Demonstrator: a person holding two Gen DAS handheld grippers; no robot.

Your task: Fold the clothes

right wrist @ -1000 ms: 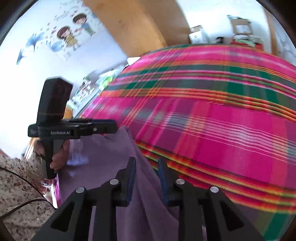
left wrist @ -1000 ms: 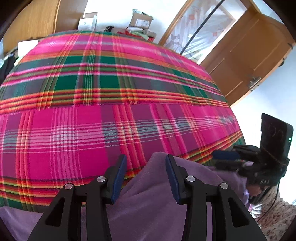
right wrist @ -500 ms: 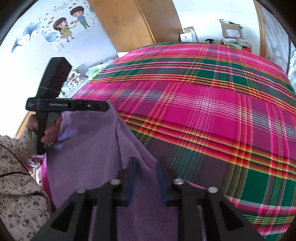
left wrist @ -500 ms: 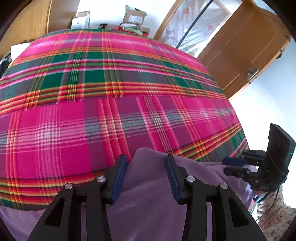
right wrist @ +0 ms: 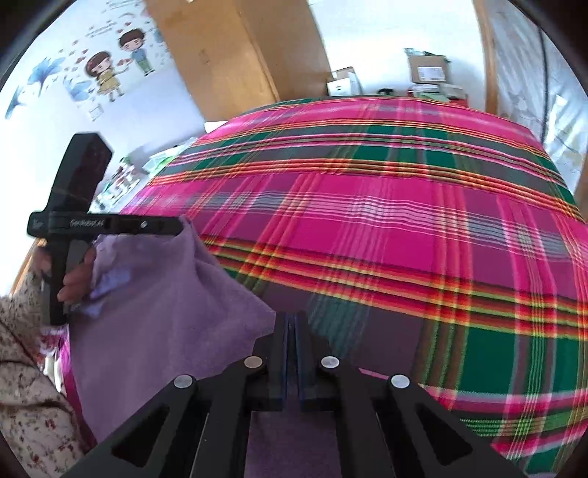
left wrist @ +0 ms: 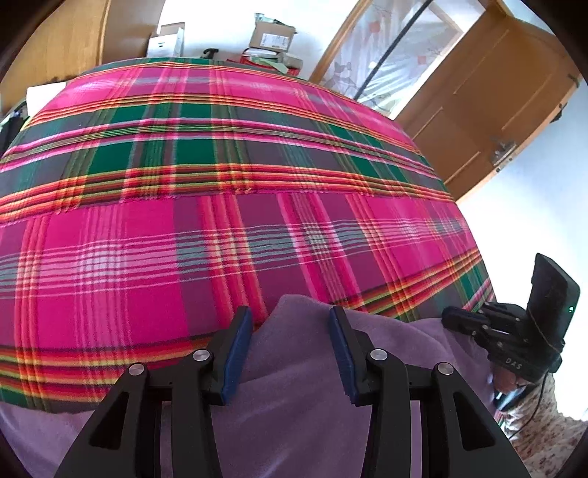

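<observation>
A purple garment (left wrist: 305, 382) is draped over the near edge of a bed, which is covered by a pink, green and red plaid blanket (left wrist: 205, 228). The left gripper (left wrist: 290, 349) is held with its jaws parted, a raised fold of the purple fabric lying between the blue pads (left wrist: 235, 353) without being pinched. In the right wrist view the right gripper (right wrist: 293, 353) is seen with its jaws pressed together on the garment's edge (the fabric runs into the slit between them). In that view the upper corner of the cloth (right wrist: 158, 294) is seen touching the tip of the left gripper (right wrist: 176, 225), and a hand (right wrist: 75, 279) is wrapped around its handle. Cardboard boxes (left wrist: 272, 35) are seen beyond the far edge of the bed, and a wooden door (left wrist: 492, 110) stands near its far right corner.
</observation>
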